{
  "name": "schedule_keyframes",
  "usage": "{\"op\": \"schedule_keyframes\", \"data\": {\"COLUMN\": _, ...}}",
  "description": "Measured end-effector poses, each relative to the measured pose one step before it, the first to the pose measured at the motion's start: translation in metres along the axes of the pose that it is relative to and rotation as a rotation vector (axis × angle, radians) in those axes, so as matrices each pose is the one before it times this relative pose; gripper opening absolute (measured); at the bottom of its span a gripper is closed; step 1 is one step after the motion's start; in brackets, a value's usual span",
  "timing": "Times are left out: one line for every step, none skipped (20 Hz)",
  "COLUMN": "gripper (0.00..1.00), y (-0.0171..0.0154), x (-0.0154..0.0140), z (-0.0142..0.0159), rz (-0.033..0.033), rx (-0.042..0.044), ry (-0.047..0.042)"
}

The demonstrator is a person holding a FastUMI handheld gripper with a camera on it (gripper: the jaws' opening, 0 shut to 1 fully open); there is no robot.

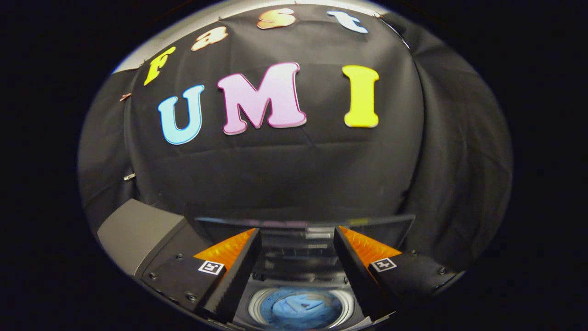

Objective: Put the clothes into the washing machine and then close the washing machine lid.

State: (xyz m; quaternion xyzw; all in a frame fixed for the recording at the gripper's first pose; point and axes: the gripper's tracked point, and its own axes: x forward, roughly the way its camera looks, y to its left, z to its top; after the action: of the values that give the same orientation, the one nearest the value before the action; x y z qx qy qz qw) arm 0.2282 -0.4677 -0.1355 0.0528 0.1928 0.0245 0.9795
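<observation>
- While the gripper (297,257) hung above the dark grey top-loading washing machine (138,234), its two fingers stood spread apart and held nothing.
- One bundle of crumpled blue cloth (298,309) lay inside the round pale-rimmed drum (255,307), below and between the fingers; whether it was one garment or several could not be told.
- One dark, glossy, flat lid (305,227) stood raised behind the drum opening, just beyond the fingertips, with the black cloth wall (285,174) behind it.
- Judging by its folds, the cloth looked soft, light and limp, likely to sag or snag if pinched at an edge; a bunched fold would probably give the surest hold, though it seemed already stowed.
- As a judgement, the lid looked stiff, smooth and hinged at the back, perhaps slippery, so its upper free edge seemed the place to take or push it down.
- Counted: one machine, one drum, one lid, one blue bundle, two fingers.
</observation>
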Motion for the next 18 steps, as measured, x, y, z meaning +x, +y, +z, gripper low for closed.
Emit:
{"op": "schedule_keyframes", "data": {"gripper": 0.99, "y": 0.00234, "x": 0.00885, "z": 0.01080, "rz": -0.00139, "rx": -0.01549, "ry": -0.02049}}
{"op": "schedule_keyframes", "data": {"gripper": 0.99, "y": 0.00059, "x": 0.01215, "z": 0.00522, "rz": -0.00269, "rx": -0.00628, "ry": 0.00003}}
{"op": "schedule_keyframes", "data": {"gripper": 0.99, "y": 0.00052, "x": 0.01472, "z": 0.00129, "rz": -0.01039, "rx": 0.00149, "ry": 0.01457}}
{"op": "schedule_keyframes", "data": {"gripper": 0.99, "y": -0.00322, "x": 0.00967, "z": -0.00920, "rz": -0.01030, "rx": 0.00848, "ry": 0.02734}}
{"op": "schedule_keyframes", "data": {"gripper": 0.99, "y": -0.00069, "x": 0.01162, "z": -0.00919, "rz": -0.00716, "rx": 0.01273, "ry": 0.03276}}
{"op": "schedule_keyframes", "data": {"gripper": 0.99, "y": -0.00131, "x": 0.01067, "z": -0.01440, "rz": -0.01540, "rx": 0.00731, "ry": 0.04919}}
{"op": "schedule_keyframes", "data": {"gripper": 1.00, "y": 0.00240, "x": 0.00281, "z": -0.00746, "rz": 0.00431, "rx": -0.00133, "ry": 0.03547}}
{"op": "schedule_keyframes", "data": {"gripper": 1.00, "y": 0.00280, "x": 0.00343, "z": 0.00530, "rz": 0.00155, "rx": -0.00598, "ry": -0.03766}}
{"op": "schedule_keyframes", "data": {"gripper": 1.00, "y": 0.00031, "x": -0.00802, "z": -0.00596, "rz": 0.00227, "rx": -0.00578, "ry": 0.04374}}
{"op": "schedule_keyframes", "data": {"gripper": 1.00, "y": -0.00008, "x": -0.00246, "z": 0.00234, "rz": 0.00783, "rx": -0.00463, "ry": -0.03370}}
{"op": "schedule_keyframes", "data": {"gripper": 1.00, "y": -0.00088, "x": -0.00022, "z": -0.00802, "rz": 0.00232, "rx": 0.00385, "ry": 0.01907}}
{"op": "schedule_keyframes", "data": {"gripper": 1.00, "y": -0.00111, "x": -0.00723, "z": 0.00219, "rz": 0.00182, "rx": -0.00133, "ry": -0.01164}}
{"op": "schedule_keyframes", "data": {"gripper": 1.00, "y": -0.00137, "x": -0.00069, "z": -0.00386, "rz": -0.00431, "rx": -0.00312, "ry": 0.01448}}
{"op": "schedule_keyframes", "data": {"gripper": 1.00, "y": -0.00216, "x": -0.00358, "z": 0.00088, "rz": -0.00461, "rx": -0.00200, "ry": 0.00189}}
{"op": "schedule_keyframes", "data": {"gripper": 1.00, "y": 0.00074, "x": -0.00089, "z": -0.00168, "rz": -0.00388, "rx": 0.00200, "ry": 0.01078}}
{"op": "schedule_keyframes", "data": {"gripper": 1.00, "y": 0.00010, "x": -0.00155, "z": 0.00076, "rz": -0.00219, "rx": 0.00157, "ry": 0.00374}}
{"op": "schedule_keyframes", "data": {"gripper": 1.00, "y": 0.00063, "x": -0.00402, "z": -0.00269, "rz": -0.00100, "rx": -0.00425, "ry": 0.00212}}
{"op": "schedule_keyframes", "data": {"gripper": 1.00, "y": 0.00088, "x": -0.00339, "z": -0.00183, "rz": 0.00083, "rx": -0.00285, "ry": -0.00026}}
